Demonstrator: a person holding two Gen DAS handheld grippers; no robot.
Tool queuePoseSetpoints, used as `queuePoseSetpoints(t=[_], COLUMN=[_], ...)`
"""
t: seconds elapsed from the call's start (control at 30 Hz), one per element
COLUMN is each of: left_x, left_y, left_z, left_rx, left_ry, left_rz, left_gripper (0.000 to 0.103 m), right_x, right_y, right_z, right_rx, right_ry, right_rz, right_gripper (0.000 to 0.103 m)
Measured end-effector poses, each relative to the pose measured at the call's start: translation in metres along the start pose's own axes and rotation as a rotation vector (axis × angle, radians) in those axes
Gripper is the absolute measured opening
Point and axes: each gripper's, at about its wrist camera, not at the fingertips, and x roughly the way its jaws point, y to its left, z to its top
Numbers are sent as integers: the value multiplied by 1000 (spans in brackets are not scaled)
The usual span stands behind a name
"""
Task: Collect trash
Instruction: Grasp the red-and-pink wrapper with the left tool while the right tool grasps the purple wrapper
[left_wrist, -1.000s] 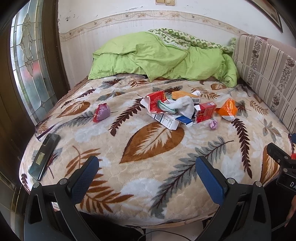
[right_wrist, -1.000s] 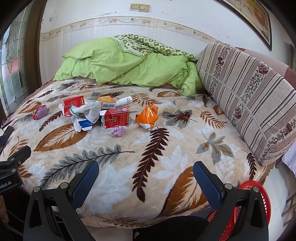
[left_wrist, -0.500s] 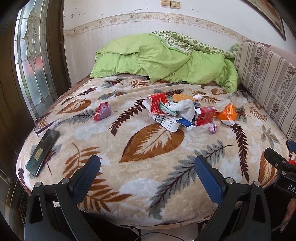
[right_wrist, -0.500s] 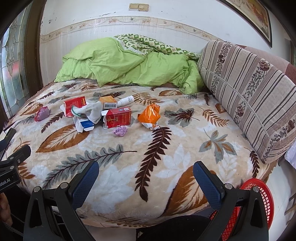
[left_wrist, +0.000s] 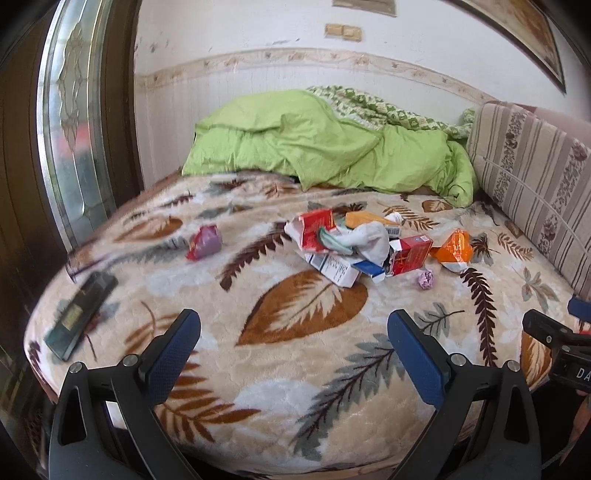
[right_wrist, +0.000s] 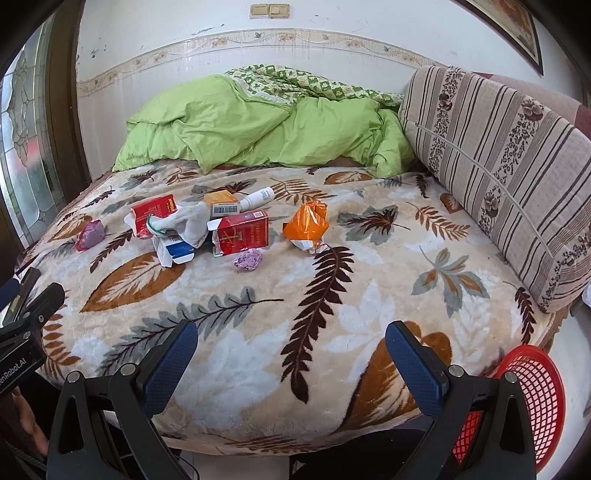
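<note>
Trash lies mid-bed on a leaf-patterned blanket (left_wrist: 306, 317): red cartons (left_wrist: 410, 254), a white-blue box (left_wrist: 334, 269), a white sock-like cloth (left_wrist: 369, 240), an orange wrapper (left_wrist: 452, 251), a purple paper ball (left_wrist: 424, 278) and a red-purple wrapper (left_wrist: 205, 242). In the right wrist view the same show: red carton (right_wrist: 242, 234), orange wrapper (right_wrist: 306, 223), purple ball (right_wrist: 248, 260), white bottle (right_wrist: 258, 197). My left gripper (left_wrist: 293, 332) is open and empty over the bed's near edge. My right gripper (right_wrist: 291, 345) is open and empty, also near the edge.
A red mesh basket (right_wrist: 532, 398) stands on the floor at the bed's right corner. A black remote (left_wrist: 79, 317) lies at the bed's left edge. A green duvet (left_wrist: 325, 147) is piled at the back. A striped cushion (right_wrist: 498, 162) lines the right side.
Both grippers have tilted up and drawn slightly nearer the bed; the left view is blurred by motion. Both stay open and empty. The trash has not moved.
</note>
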Motion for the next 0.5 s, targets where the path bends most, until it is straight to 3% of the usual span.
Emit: queuePoseSetpoints(t=[0.13, 0.37, 0.5], left_x=[21, 33, 51], left_y=[1, 26, 47], left_z=[2, 17, 31], left_rx=[69, 30, -32], left_ry=[117, 94, 131], left_rz=[11, 63, 50], left_gripper=[101, 101, 101], right_x=[6, 31, 52], right_y=[2, 8, 13], right_z=[0, 4, 16], right_rx=[-3, 24, 52], right_ry=[9, 64, 95], right_rz=[48, 172, 229], right_gripper=[101, 87, 77])
